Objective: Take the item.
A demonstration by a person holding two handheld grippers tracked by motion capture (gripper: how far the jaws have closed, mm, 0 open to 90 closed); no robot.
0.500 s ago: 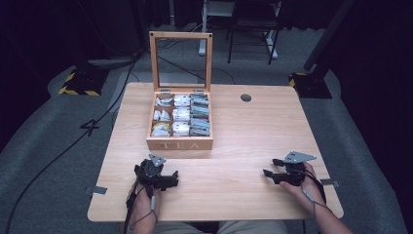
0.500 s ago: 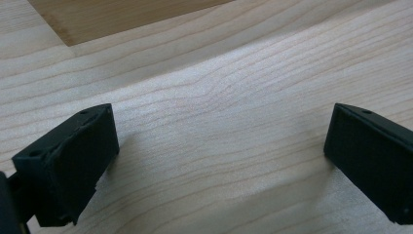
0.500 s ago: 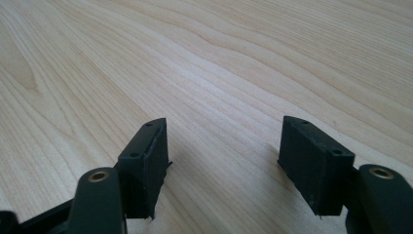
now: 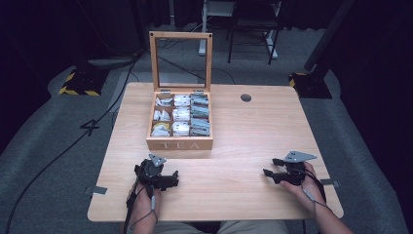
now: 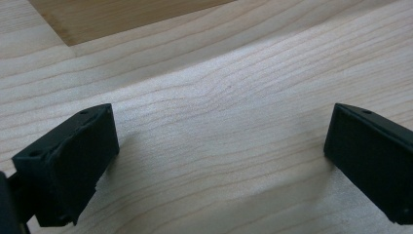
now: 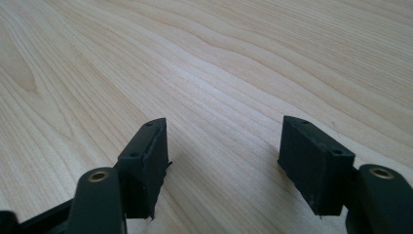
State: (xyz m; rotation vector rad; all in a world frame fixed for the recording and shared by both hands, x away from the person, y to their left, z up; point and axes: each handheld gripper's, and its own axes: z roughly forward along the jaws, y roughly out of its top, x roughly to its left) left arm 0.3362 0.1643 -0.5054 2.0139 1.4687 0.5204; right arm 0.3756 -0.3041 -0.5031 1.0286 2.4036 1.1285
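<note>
A wooden box marked TEA stands at the table's middle, its glass-paned lid upright. Its compartments hold several tea bags. My left gripper rests on the table in front of the box's left corner, held by a hand, with the jaws pointing right. In the left gripper view it is open wide over bare wood, and the box's base lies just ahead. My right gripper rests near the front right with its jaws pointing left. In the right gripper view it is open with nothing between the jaws.
The light wooden table has a round cable hole at the back right. Chair legs and floor cables lie beyond the table, and yellow-black stands sit at the far corners.
</note>
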